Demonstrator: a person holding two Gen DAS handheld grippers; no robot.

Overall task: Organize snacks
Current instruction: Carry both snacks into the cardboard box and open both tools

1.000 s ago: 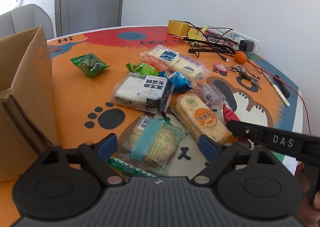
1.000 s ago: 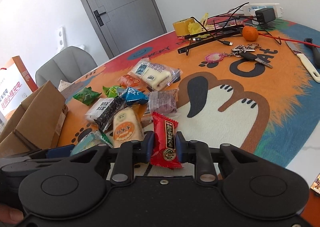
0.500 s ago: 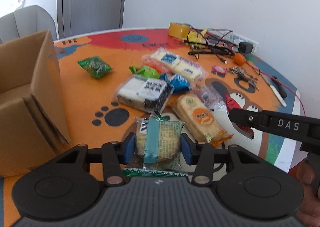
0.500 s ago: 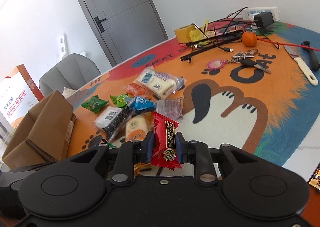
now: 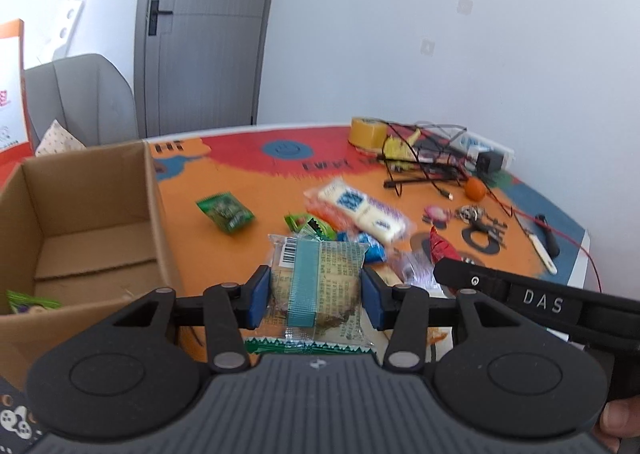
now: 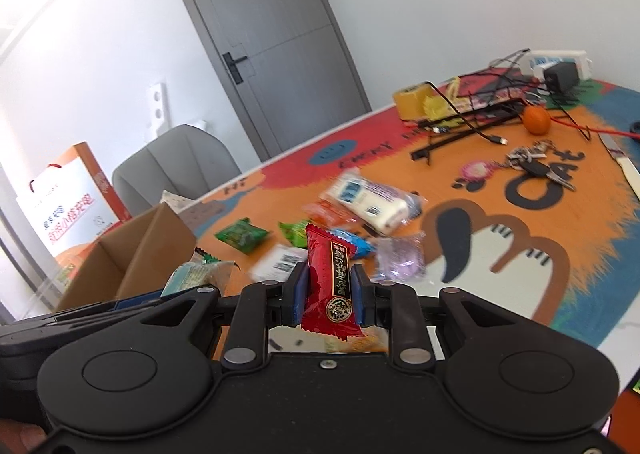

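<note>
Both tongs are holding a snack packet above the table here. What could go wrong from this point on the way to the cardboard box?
1. The red packet is pinched only near its lower end by the right tongs; it may swivel or slip out.
2. The left tongs squeeze the biscuit packet, so the biscuit might crack.
3. Both tongs are close together beside the cardboard box; they could bump, or a packet could catch the box wall.

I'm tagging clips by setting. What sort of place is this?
Probably a room in a home or small office: a round table with a cartoon cat mat, a grey door, and a grey upholstered chair beside it.
</note>
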